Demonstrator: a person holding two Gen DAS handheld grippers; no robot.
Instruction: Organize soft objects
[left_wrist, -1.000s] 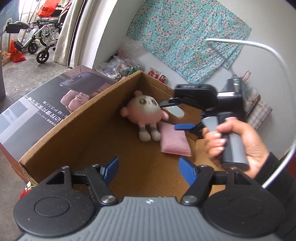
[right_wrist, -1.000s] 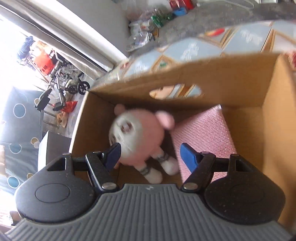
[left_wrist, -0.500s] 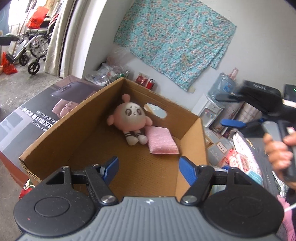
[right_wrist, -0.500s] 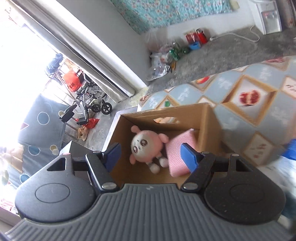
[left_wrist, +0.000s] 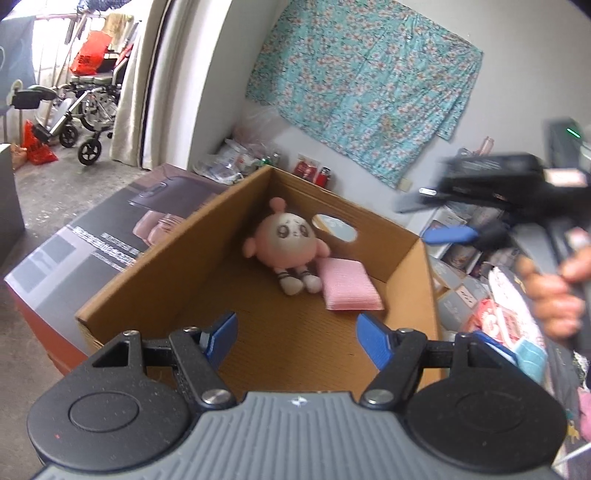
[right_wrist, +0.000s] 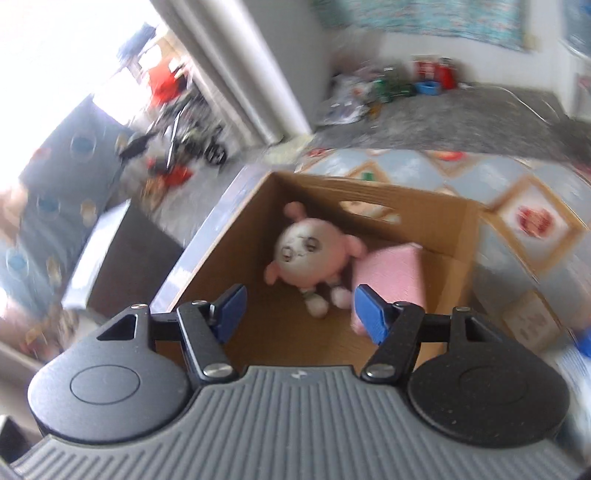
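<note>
A pink round plush doll (left_wrist: 290, 245) (right_wrist: 308, 253) leans in the far corner of an open cardboard box (left_wrist: 177, 258) (right_wrist: 454, 236). A pink ribbed pad (left_wrist: 349, 284) (right_wrist: 391, 277) lies beside it on the box floor. My left gripper (left_wrist: 295, 338) hangs open over the box's near end, nothing between its blue pads. My right gripper (right_wrist: 299, 312) is above the box, its jaws closing slightly with nothing between them. In the left wrist view that right gripper (left_wrist: 448, 234) is blurred at the right edge, held by a hand (left_wrist: 550, 299).
The box stands on a larger printed carton (left_wrist: 85, 243). A patterned cloth with assorted items (left_wrist: 491, 314) (right_wrist: 524, 221) lies to the box's right. A wheelchair (left_wrist: 85, 107) stands by the doorway, and bags and cans (left_wrist: 258, 162) line the wall under a floral cloth (left_wrist: 369, 85).
The right gripper has risen out of the box and drawn away to the right, leaving doll and pad inside. The left gripper barely shifted.
</note>
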